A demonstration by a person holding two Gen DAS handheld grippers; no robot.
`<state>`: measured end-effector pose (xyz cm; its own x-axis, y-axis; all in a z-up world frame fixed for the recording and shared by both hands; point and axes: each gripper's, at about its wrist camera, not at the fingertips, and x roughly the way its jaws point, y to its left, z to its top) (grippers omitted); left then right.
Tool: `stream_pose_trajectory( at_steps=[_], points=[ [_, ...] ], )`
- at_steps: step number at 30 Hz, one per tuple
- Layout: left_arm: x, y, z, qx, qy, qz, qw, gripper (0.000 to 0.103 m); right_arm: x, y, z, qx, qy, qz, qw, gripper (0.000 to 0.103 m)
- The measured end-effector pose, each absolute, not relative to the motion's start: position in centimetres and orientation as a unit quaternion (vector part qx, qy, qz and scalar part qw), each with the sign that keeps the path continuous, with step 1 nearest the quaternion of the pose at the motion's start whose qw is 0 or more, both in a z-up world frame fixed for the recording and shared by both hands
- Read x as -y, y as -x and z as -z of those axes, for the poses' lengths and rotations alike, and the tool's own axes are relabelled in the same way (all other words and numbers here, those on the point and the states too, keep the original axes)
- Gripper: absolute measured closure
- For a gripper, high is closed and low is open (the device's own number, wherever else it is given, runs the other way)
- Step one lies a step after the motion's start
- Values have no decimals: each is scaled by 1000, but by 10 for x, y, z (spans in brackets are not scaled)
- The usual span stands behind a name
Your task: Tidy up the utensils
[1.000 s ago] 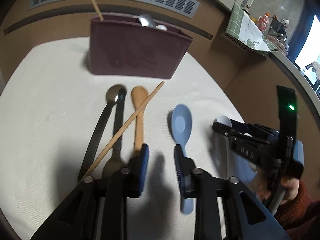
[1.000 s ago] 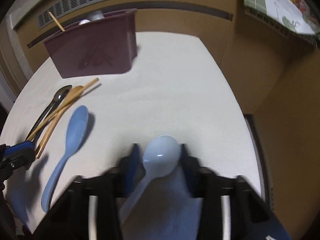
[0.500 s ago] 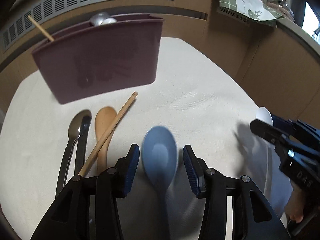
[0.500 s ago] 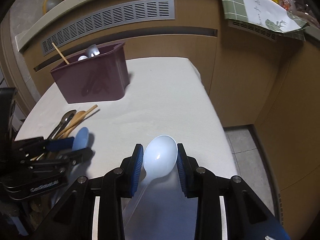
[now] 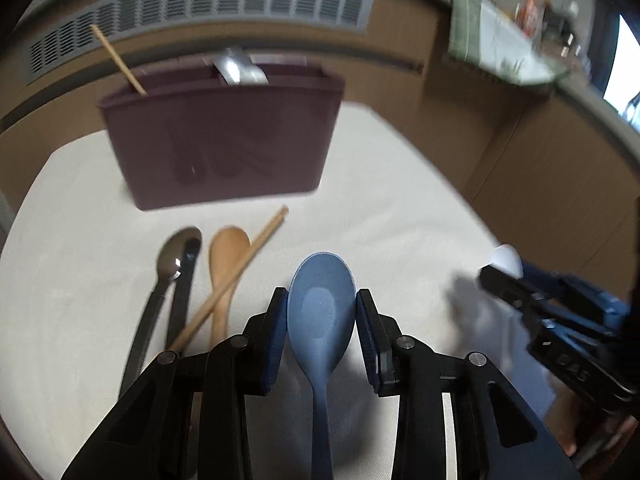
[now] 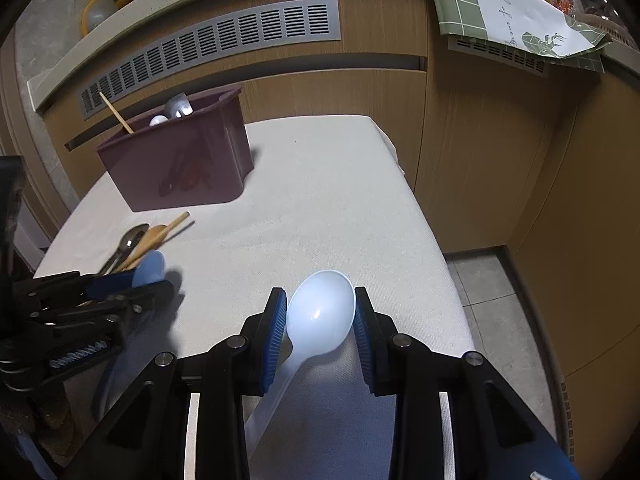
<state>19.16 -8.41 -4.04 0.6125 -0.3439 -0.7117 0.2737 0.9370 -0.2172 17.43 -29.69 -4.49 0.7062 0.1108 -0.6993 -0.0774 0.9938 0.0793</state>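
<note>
Wood-panelled cabinets with a grey vent (image 6: pixel 212 46) back the cloth-covered desk (image 6: pixel 320 200) on which a maroon utensil bin (image 5: pixel 224 140) stands, already holding a chopstick and metal spoons. My left tongs (image 5: pixel 322 312) have just been closing and now press both blue pads against the bowl of the blue spoon (image 5: pixel 322 312), its handle running back between the arms, well in front of the bin. My right tongs (image 6: pixel 320 312) clamp the bowl of a white spoon (image 6: pixel 320 312) the same way, to the right of the bin and nearer me. Both spoons look like light, stiff plastic; I judge the smooth, rounded bowl a slippery purchase, and the neck below it a surer place to hold. Between the blue spoon and the bin lie a metal spoon (image 5: pixel 176 256), a wooden spoon (image 5: pixel 228 252) and a loose chopstick (image 5: pixel 240 272) crossing it, all thin and low on the cloth.
</note>
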Motion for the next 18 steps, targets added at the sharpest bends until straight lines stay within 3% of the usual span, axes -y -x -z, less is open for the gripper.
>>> stream_pose_trajectory(
  at_steps=[10, 14, 16, 18],
  points=[
    [38, -176, 3, -319, 101, 167, 927, 69, 268, -172, 25, -325, 30, -68, 943, 73],
    [16, -174, -40, -249, 112, 160, 949, 72, 260, -176, 2, -286, 34, -77, 954, 73],
    [5, -183, -78, -206, 111, 159, 959, 91, 254, -182, -30, -242, 44, -84, 966, 73],
    [-3, -199, -114, -172, 114, 163, 965, 92, 246, -191, -70, -188, 59, -91, 976, 73]
  ],
)
